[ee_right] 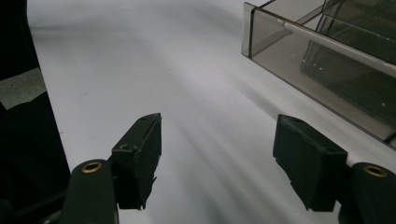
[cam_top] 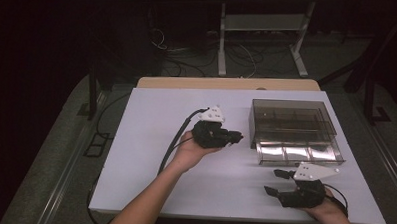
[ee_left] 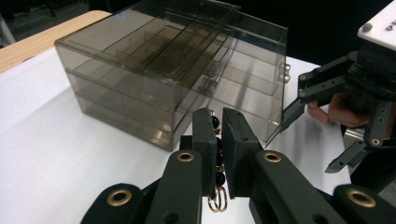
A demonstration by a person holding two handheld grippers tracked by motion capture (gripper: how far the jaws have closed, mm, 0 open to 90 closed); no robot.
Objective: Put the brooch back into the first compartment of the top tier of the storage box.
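The left claw (ee_left: 215, 140) pinches a beaded chain (ee_left: 217, 175) near the smoked drawer box (ee_left: 140, 74); the right claw (ee_right: 217, 163) gapes empty.

Left gripper (cam_top: 238, 137) raised off the table in an upturned palm, jaws closed. Right gripper (cam_top: 276, 182) low near the table's edge, jaws apart.

- Beaded chain (ee_left: 215, 154), left gripper view: mostly hidden between the closed jaws of the left hand-held gripper (ee_left: 218, 135); a few dark beads and two metal rings at the bottom centre show, its length cannot be told.
- Smoky plastic drawer box (ee_right: 327, 51), right gripper view: cut off by the upper right edge.
- Drawer box (cam_top: 292, 126), high view: contents too dim to tell.
- Right hand (cam_top: 328, 209), high view: cut off by the bottom edge.
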